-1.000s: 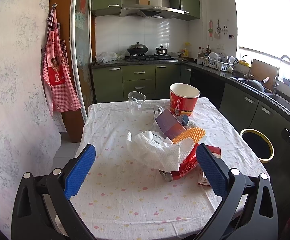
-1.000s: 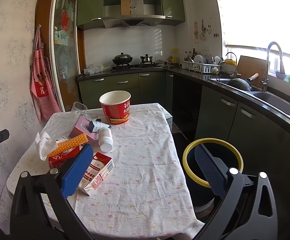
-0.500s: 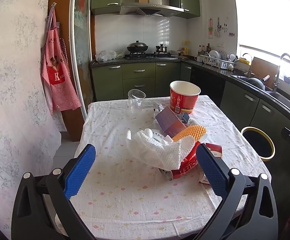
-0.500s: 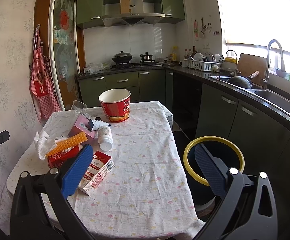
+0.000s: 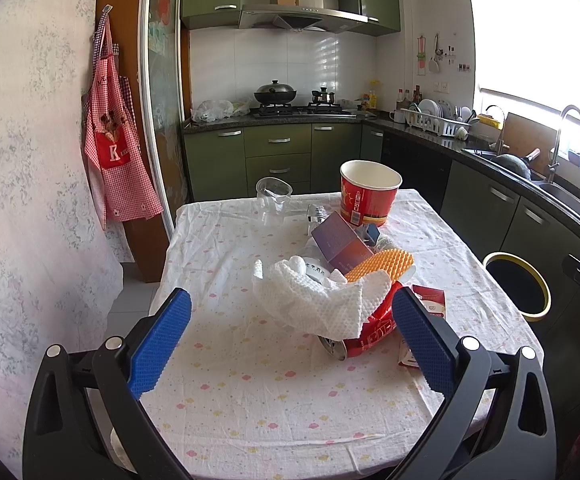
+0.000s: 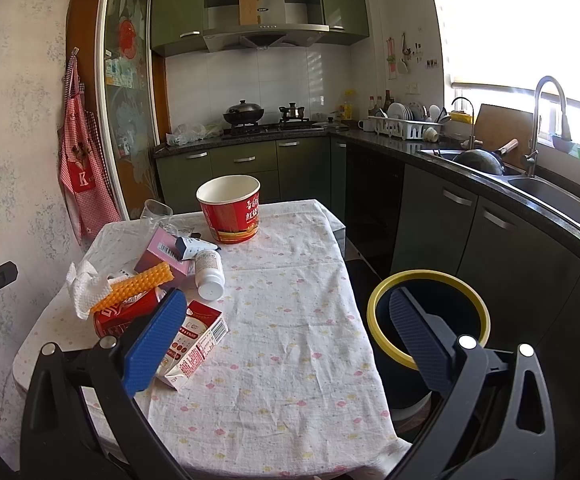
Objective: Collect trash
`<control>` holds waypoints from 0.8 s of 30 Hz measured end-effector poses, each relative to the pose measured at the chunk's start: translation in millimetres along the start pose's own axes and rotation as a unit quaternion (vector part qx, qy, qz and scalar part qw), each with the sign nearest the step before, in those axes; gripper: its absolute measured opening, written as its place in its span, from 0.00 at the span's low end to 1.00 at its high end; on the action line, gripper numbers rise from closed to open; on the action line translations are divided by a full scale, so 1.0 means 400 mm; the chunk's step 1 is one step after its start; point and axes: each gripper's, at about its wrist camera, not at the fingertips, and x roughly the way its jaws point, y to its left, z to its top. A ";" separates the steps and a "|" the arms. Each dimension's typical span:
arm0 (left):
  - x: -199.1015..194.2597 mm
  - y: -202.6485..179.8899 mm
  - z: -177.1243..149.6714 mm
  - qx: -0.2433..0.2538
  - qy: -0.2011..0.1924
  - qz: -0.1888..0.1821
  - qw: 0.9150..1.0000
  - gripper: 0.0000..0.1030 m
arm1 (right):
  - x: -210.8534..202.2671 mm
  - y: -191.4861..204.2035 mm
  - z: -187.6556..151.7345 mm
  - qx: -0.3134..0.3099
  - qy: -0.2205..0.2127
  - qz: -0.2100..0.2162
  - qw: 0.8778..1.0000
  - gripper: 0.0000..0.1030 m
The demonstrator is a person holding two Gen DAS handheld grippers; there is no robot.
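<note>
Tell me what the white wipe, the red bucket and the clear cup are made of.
Crumpled white wipe: probably paper towel, matte, dimpled embossing. Tall red bucket: seemingly coated paperboard, with rolled rim, printed glossy wall and white lining. Clear empty cup: likely thin plastic, see-through, shiny.

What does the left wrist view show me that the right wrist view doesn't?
Left wrist only: the crushed red can's silver end and the paper towel's full spread.

Right wrist only: the white pill bottle in full, the red-and-white carton's whole face, and the sink basin.

Both: red paper bucket, orange spiky roller, purple box, yellow-rimmed bin, open empty fingers.
</note>
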 end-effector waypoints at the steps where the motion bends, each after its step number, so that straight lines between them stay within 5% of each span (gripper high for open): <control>1: 0.000 0.000 0.000 0.000 0.000 0.001 1.000 0.96 | -0.001 -0.001 0.001 0.000 0.000 0.000 1.000 0.94; 24: 0.008 -0.003 -0.003 0.001 0.003 0.002 1.000 0.96 | 0.006 -0.002 -0.004 0.002 0.002 0.001 1.000 0.94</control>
